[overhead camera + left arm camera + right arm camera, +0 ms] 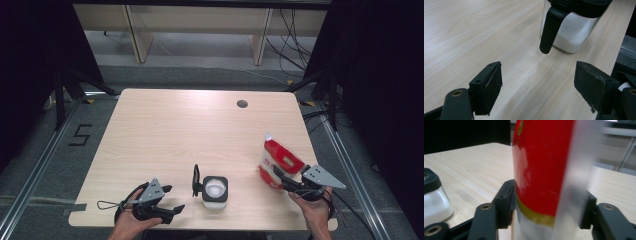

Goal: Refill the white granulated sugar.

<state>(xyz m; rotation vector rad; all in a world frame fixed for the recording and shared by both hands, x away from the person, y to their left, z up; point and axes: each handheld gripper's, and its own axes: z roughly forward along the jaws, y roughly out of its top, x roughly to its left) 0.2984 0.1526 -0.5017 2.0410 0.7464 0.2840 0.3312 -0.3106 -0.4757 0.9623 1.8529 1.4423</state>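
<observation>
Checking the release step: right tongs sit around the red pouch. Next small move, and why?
Probably ease the right tongs straight back off the red pouch. It stands leaning on the table, the pads flank it without visibly squeezing, and the jar is close by, so a sideways pull might tip it.

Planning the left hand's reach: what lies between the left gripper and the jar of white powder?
Bare tabletop; the left gripper view shows nothing between the left gripper and the jar.
</observation>
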